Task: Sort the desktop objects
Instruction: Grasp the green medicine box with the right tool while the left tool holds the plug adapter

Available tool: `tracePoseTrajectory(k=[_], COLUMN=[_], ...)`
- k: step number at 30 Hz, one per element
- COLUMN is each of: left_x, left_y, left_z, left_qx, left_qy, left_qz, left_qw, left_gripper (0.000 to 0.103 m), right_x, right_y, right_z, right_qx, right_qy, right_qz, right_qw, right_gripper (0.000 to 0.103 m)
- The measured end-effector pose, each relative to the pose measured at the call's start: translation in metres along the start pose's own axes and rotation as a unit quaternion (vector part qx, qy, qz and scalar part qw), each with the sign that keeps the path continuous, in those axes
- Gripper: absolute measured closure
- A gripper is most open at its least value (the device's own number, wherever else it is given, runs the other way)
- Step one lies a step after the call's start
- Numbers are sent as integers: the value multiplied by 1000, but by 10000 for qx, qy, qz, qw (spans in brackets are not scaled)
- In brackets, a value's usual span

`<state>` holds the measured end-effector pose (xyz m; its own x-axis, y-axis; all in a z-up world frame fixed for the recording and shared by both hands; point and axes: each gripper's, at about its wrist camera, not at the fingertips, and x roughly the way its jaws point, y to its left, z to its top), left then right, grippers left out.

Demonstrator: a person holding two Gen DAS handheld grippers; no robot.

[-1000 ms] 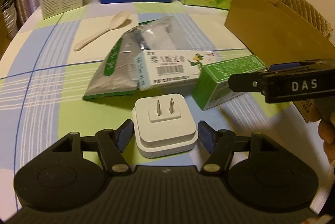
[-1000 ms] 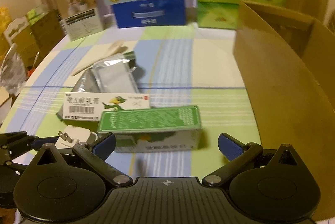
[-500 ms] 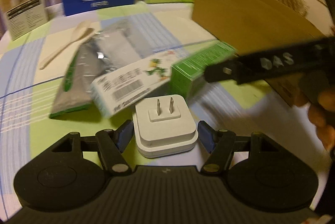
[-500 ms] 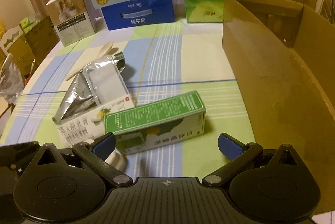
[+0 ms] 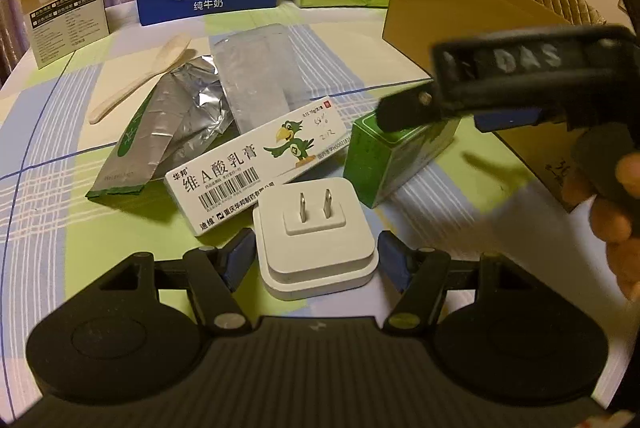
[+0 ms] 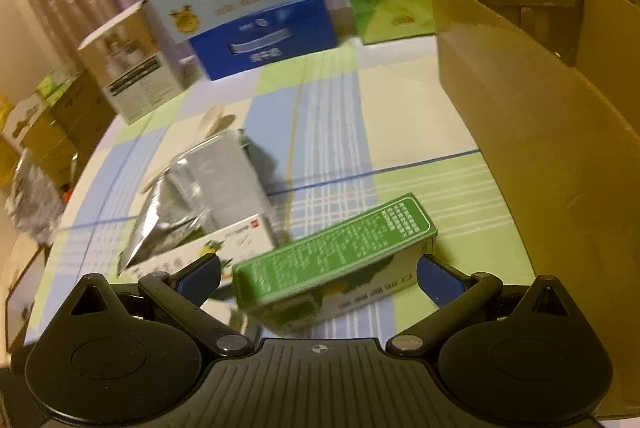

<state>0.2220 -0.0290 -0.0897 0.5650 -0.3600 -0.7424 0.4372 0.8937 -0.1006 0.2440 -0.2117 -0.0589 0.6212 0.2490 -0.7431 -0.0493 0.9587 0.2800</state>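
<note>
- Two grippers engaged, one item each.
- Left gripper (image 5: 316,256): white plug adapter (image 5: 316,240) clamped between the pads, prongs up, low over the tablecloth (image 5: 48,187); hold looks secure.
- Right gripper (image 6: 318,274): jaws wide, straddling the green carton (image 6: 336,260); pad contact on the left side not discernible (motion blur), so grip unconfirmed.
- Carton tilted, near the open cardboard box (image 6: 540,131); probable destination.
- Box interior: nothing visible from here (floor hidden).
- Unsorted on the cloth: ointment box (image 5: 256,163), foil pouches (image 5: 192,111), spoon (image 5: 140,79).
</note>
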Motion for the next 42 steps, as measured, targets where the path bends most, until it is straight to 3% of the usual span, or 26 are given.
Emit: tracePoseTrajectory(k=[7, 14, 22, 28, 35, 42], left_x=[0, -2, -4, -4, -3, -11], left_y=[3, 6, 7, 8, 7, 7], left_z=[-1, -3, -5, -6, -5, -12], left_qx=[-55, -129, -135, -207, -222, -244], left_qy=[-36, 29, 80, 93, 97, 166], left_qz=[-36, -45, 3, 6, 43, 69], left_qw=[10000, 9999, 9999, 9997, 9997, 9995], left_gripper=[40, 41, 41, 41, 41, 41], right_x=[26, 20, -4, -5, -13, -44], right_y=[-4, -7, -12, -4, -3, -13], right_z=[12, 7, -3, -9, -20, -50], right_qx=[481, 154, -320, -857, -978, -528], right_qy=[303, 471, 526, 427, 461, 783], right_qz=[-211, -316, -319, -455, -298, 464], right_qw=[9982, 9983, 9976, 9944, 9937, 9944], right_gripper=[2, 4, 52, 76, 76, 76])
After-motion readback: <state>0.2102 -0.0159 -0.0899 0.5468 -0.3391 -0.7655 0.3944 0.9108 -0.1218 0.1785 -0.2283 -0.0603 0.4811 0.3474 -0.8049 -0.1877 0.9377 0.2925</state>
